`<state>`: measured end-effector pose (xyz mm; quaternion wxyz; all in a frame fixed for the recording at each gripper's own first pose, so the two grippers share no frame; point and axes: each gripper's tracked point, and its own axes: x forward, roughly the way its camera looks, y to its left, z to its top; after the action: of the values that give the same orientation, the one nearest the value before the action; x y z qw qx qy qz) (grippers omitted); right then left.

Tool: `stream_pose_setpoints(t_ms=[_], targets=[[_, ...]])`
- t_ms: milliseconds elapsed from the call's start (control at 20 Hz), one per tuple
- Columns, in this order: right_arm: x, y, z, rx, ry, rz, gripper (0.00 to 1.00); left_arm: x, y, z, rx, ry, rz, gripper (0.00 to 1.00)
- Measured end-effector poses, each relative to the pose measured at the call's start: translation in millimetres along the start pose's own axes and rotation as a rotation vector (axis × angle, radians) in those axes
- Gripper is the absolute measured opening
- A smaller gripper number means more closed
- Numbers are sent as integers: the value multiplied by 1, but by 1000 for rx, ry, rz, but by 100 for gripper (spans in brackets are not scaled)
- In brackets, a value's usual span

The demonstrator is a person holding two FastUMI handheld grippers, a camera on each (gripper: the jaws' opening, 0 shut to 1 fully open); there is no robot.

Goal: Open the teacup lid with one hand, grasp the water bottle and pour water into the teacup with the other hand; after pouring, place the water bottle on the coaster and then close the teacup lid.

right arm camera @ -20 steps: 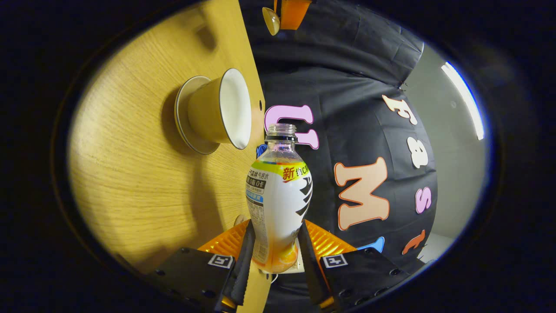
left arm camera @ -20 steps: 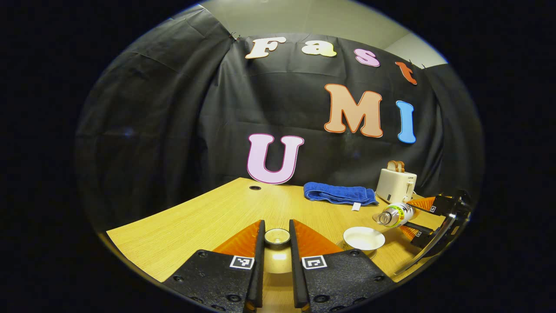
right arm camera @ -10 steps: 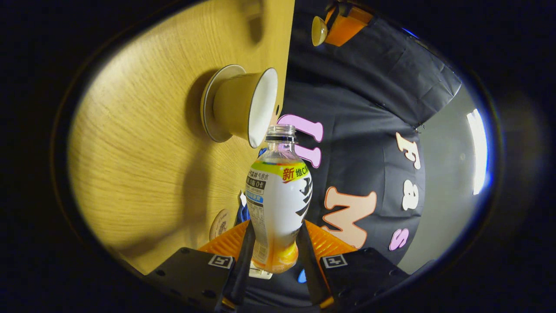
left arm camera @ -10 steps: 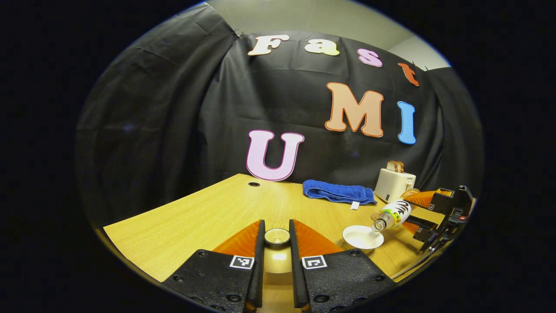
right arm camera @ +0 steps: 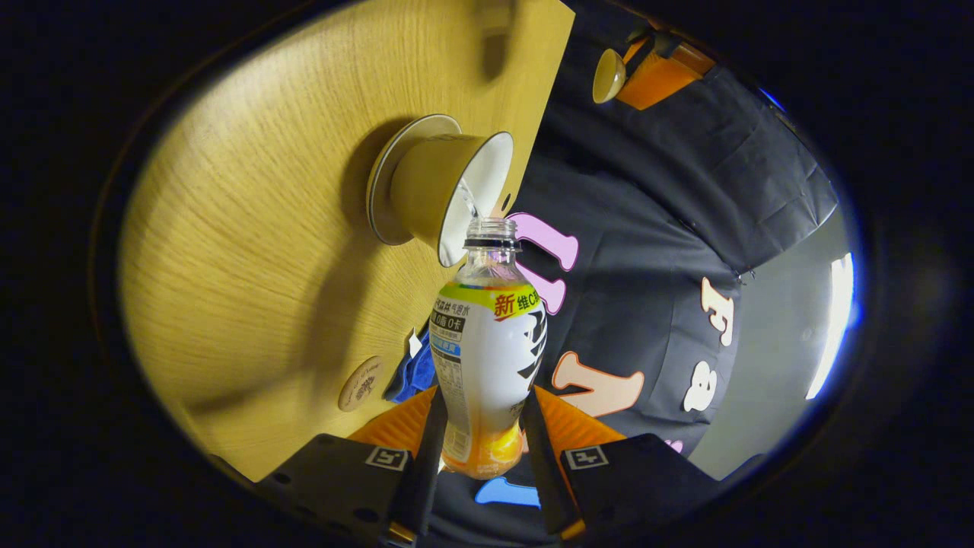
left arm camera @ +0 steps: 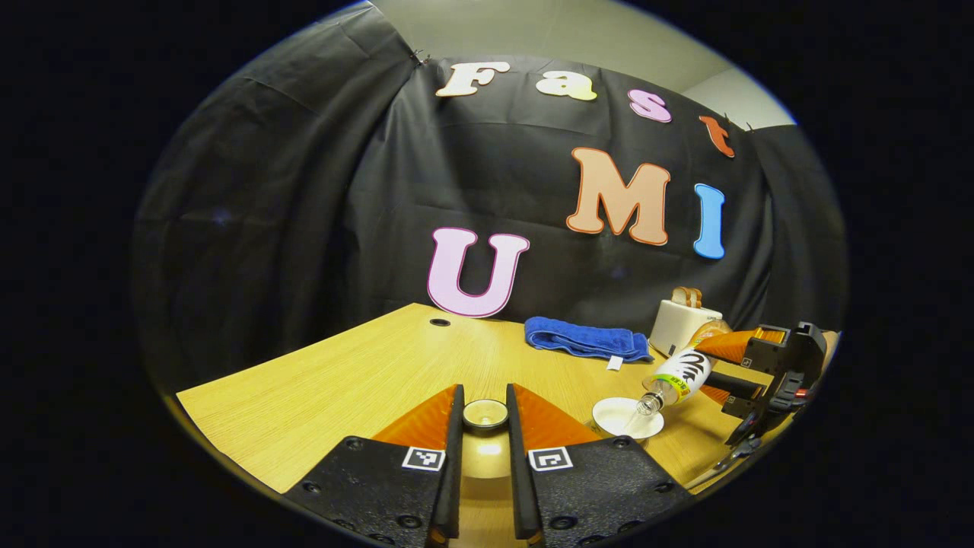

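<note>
Round wooden coaster [right arm camera: 361, 383] beside towel [right arm camera: 415, 369], right gripper view

The table [left arm camera: 358, 380] under me is pale wood with a fine straight grain and a soft sheen. The bottle [right arm camera: 487, 350] I hold is clear plastic, smooth, wrapped in a glossy printed film. The teacup [right arm camera: 434, 194] looks like glazed ceramic, shiny inside. The lid [left arm camera: 485, 415] between my other fingers has the same gloss. The towel [left arm camera: 582, 340] is fluffy cloth, the toaster [left arm camera: 681, 323] smooth plastic, the coaster [right arm camera: 361, 383] matt
</note>
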<state>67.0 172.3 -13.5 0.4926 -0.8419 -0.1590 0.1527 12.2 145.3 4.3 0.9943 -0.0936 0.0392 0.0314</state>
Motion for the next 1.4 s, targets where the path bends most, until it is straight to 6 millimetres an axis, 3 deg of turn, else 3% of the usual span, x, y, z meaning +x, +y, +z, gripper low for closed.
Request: stream_pose_setpoints(t_ms=[600,1150,1400], targets=[[1,-6,-2,-95,-9,9,59,-5,-3,6,-4,-15,-17,25],[5,35,-17,445,64,164,59,0,-9,6,16,-8,-16,25],[-2,48,-12,766,86,202,59,1,-16,12,21,-14,-21,25]])
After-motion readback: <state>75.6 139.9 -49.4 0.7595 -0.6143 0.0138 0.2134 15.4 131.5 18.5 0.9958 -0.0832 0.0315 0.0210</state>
